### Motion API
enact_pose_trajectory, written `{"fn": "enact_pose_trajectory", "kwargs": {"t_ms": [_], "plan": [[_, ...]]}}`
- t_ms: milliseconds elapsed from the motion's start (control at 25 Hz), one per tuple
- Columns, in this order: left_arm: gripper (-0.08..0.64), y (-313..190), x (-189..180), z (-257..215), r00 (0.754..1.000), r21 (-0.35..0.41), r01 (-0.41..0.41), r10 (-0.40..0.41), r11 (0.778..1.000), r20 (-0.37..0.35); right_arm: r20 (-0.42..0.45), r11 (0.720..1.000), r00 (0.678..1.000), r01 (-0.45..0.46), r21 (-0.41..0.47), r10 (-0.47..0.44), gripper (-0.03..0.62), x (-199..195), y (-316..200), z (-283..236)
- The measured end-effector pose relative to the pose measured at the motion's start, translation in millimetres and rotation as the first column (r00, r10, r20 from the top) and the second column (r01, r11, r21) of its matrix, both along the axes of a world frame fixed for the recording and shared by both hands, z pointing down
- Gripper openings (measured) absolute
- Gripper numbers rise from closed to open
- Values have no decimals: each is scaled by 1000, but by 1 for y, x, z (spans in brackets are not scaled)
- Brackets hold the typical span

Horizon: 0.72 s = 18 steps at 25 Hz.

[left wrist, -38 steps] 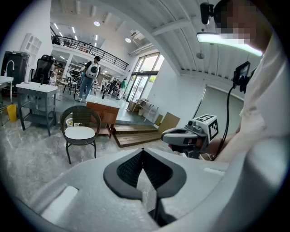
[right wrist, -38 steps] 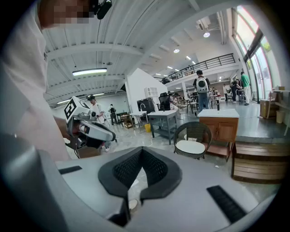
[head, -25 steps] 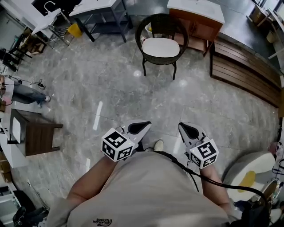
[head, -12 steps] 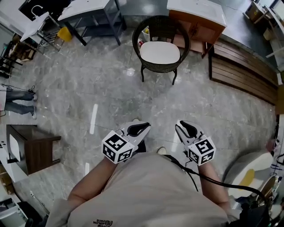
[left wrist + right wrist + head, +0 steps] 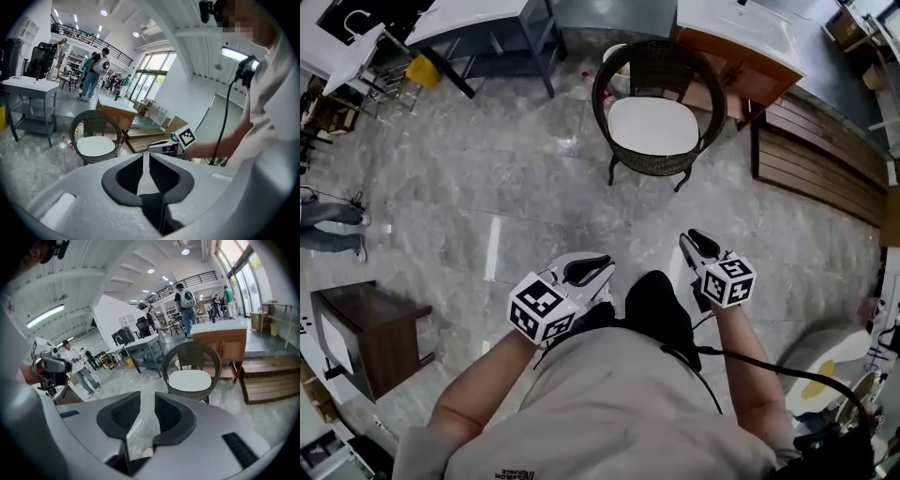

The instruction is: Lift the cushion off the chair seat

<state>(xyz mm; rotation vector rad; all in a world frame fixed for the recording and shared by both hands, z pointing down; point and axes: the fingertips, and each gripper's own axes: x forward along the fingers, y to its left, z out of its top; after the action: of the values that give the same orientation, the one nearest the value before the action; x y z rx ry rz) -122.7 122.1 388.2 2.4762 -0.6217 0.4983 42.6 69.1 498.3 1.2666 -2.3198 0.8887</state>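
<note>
A dark wicker chair (image 5: 661, 61) stands on the grey marble floor ahead, with a white cushion (image 5: 653, 125) lying flat on its seat. Both grippers are held at waist height, well short of the chair and pointing toward it. My left gripper (image 5: 606, 263) shows only a narrow slit between its jaws, with nothing in it. My right gripper (image 5: 690, 237) is open and empty. The left gripper view has the cushion (image 5: 96, 146) at left and the right gripper (image 5: 152, 148) beside it. The right gripper view frames the cushion (image 5: 190, 379) just above the jaws.
A wooden cabinet with a white top (image 5: 741, 33) stands behind the chair, and a slatted wooden platform (image 5: 816, 159) lies to its right. Grey metal tables (image 5: 478, 23) are at back left. A dark side table (image 5: 366, 328) is near left. Someone's legs (image 5: 328, 225) show at the far left.
The person has walked toward the chair, which is now larger and nearer. Both grippers have moved forward with the body, and the right one has rolled, so its marker cube faces differently.
</note>
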Motion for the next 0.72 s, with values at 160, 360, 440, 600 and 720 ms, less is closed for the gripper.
{"fn": "enact_pose_trajectory", "kwargs": {"t_ms": [160, 360, 440, 600, 720], "plan": [[25, -62, -2, 10, 998, -27, 66, -66, 997, -6, 152, 988, 982, -92, -125, 111, 92, 8, -82, 55], [25, -137, 18, 32, 996, -85, 86, -84, 993, 29, 326, 928, 892, -217, -302, 314, 94, 26, -184, 141], [25, -169, 30, 42, 995, -109, 94, -91, 990, 34, 375, 892, 837, -258, -372, 398, 94, 34, -222, 176], [26, -231, 58, 70, 996, -131, 84, -79, 988, 41, 436, 814, 724, -302, -496, 534, 97, 48, -283, 253], [40, -272, 79, 94, 997, -136, 63, -57, 989, 50, 430, 756, 669, -320, -571, 607, 115, 58, -312, 311]]}}
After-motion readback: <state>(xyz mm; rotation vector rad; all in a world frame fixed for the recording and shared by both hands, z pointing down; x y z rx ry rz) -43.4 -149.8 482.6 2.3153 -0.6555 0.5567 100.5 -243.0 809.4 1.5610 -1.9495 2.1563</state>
